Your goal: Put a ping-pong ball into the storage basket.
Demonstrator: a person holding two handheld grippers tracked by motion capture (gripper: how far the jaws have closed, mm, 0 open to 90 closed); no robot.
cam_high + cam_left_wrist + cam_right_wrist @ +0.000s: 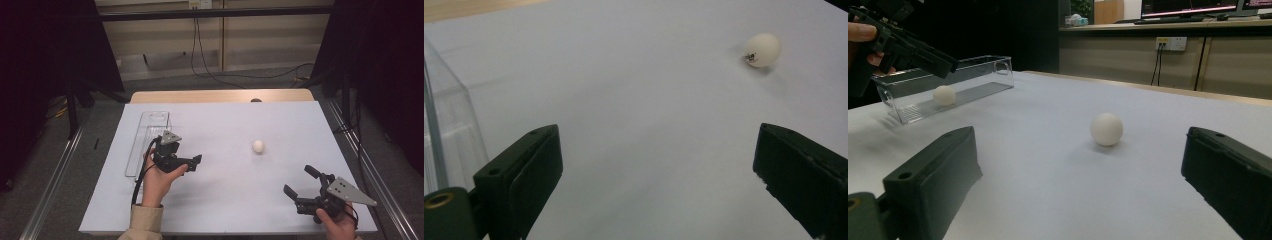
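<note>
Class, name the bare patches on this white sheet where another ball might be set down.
Free: between the white ball and the clear plastic tray, and the far strip behind the ball. Crowded: beside the tray, where the left gripper hovers, and around the right gripper.

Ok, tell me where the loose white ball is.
In the high view the white ball lies on the white sheet, right of centre, between both grippers, apart from the clear tray.
</note>
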